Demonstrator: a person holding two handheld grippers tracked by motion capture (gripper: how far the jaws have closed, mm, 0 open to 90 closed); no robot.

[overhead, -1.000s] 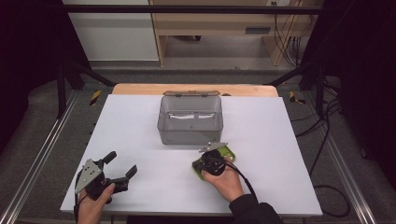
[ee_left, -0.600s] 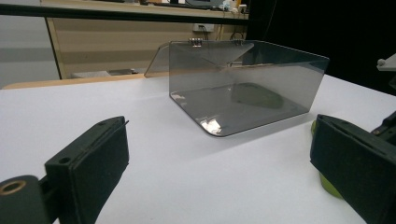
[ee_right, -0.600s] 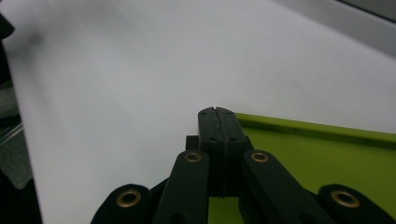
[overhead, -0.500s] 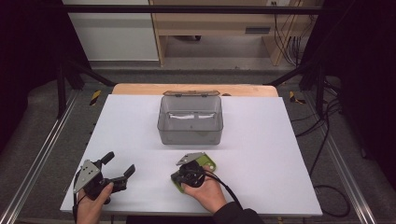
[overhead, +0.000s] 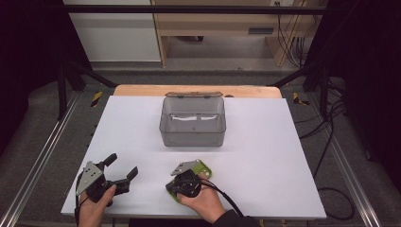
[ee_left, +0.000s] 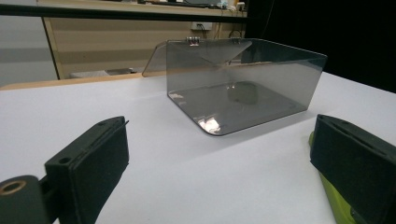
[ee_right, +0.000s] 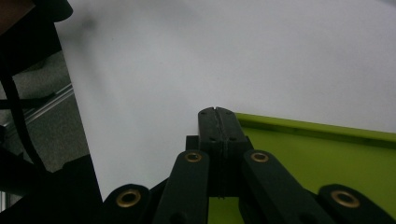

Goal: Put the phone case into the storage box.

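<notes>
High view — right gripper (overhead: 176, 188) clamped on green tray (overhead: 204, 168), left gripper (overhead: 122, 170) apart, grey box (overhead: 192, 124) beyond.

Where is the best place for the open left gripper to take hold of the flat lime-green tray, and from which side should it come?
Probably the thin raised rim at the flat lime-green tray's near-left edge, approached low from the left. The tray lies flat on the white table, so only its rim gives the jaws an edge. The right gripper sits shut over the tray; the left gripper stands open beside it.
</notes>
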